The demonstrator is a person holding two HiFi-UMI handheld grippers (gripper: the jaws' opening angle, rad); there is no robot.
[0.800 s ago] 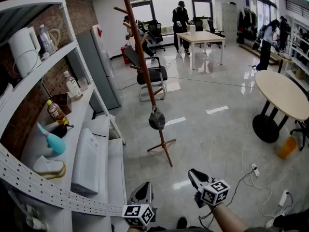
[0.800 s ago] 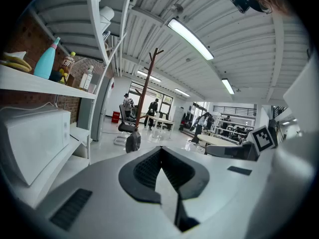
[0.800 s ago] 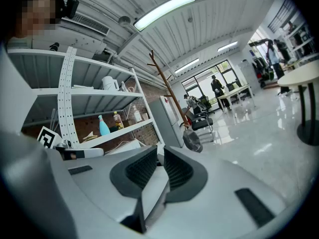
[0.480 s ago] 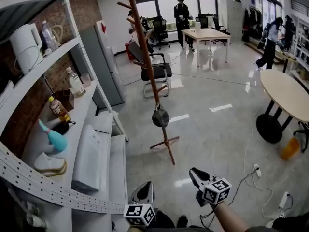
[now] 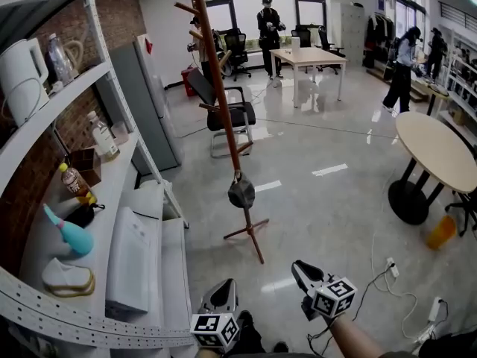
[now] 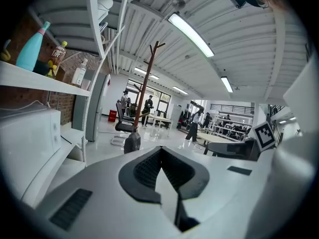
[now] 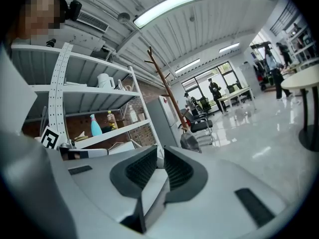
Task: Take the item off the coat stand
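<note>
A brown wooden coat stand (image 5: 222, 110) rises from the glossy floor ahead of me. A dark grey cap (image 5: 241, 192) hangs from a low peg on it, just above the stand's feet. Both grippers are low at the near edge of the head view, far short of the stand. My left gripper (image 5: 221, 295) is shut and empty, and so is my right gripper (image 5: 301, 271). In the left gripper view the cap (image 6: 132, 142) shows beyond the closed left gripper (image 6: 160, 151). The right gripper view has the cap (image 7: 190, 141) and stand (image 7: 167, 88) past the right gripper (image 7: 160, 156).
A white shelf unit (image 5: 112, 170) with bottles, a kettle and a teal bottle (image 5: 65, 232) runs along my left. A black office chair (image 5: 227, 114) stands behind the stand. A round table (image 5: 440, 148) and floor cables (image 5: 391, 268) lie to the right. People stand far back.
The head view has shifted a little, so the shelf items sit lower and further left. Shoes now show at the bottom edge. Both grippers keep their places and stay shut.
</note>
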